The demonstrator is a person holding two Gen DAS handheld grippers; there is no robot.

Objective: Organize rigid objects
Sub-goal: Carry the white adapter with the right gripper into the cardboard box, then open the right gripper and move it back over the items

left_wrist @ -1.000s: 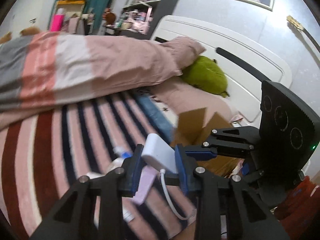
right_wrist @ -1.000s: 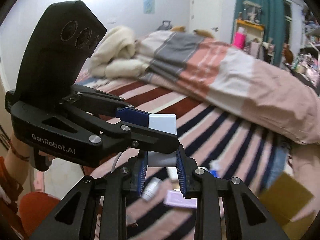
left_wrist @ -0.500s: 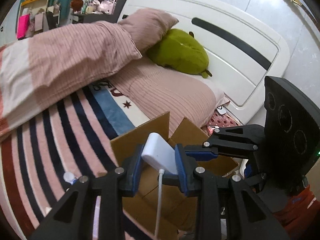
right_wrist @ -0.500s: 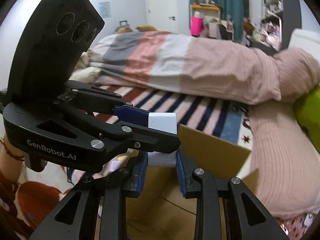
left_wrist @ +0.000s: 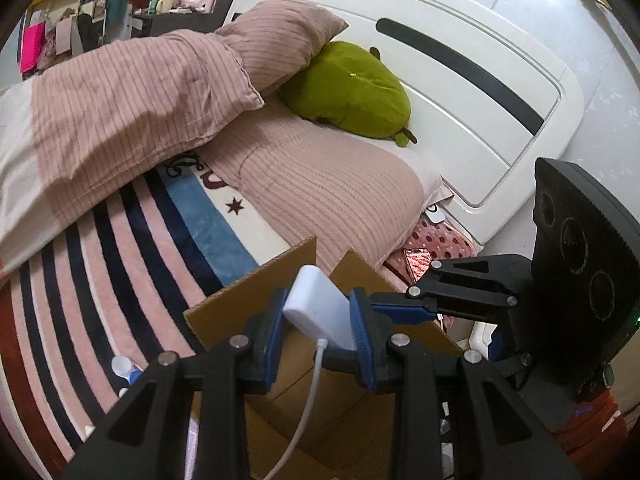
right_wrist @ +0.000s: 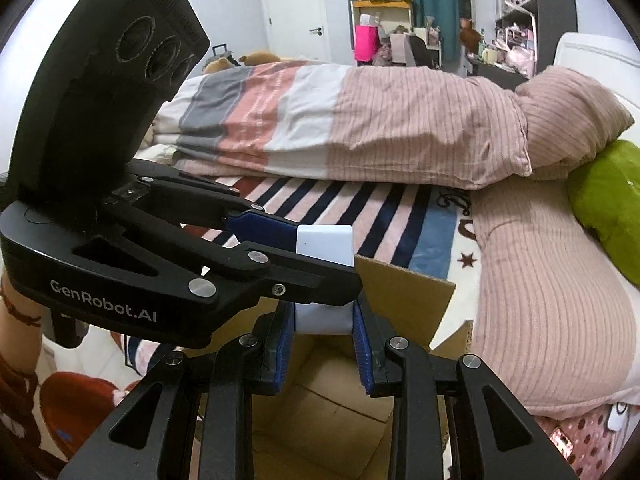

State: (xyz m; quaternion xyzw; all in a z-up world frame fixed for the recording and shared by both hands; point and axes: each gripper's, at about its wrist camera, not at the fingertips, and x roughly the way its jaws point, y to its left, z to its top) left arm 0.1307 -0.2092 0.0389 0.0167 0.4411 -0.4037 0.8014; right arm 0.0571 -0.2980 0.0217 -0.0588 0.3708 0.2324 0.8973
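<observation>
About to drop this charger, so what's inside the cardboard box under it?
Only bare brown floor shows inside the cardboard box. The white charger and both sets of jaws cover much of it.

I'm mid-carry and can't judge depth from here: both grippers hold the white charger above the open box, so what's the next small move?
Probably lower it a little into the cardboard box. Both the left gripper and right gripper are clamped on the white charger, its cable hangs over the open box, and the flaps stand clear.

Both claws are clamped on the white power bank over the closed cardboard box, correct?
Not quite: the brown cardboard box is open, flaps up, as the right wrist view shows. Both the left claw and right claw do clamp the white rectangular power bank above it.
</observation>
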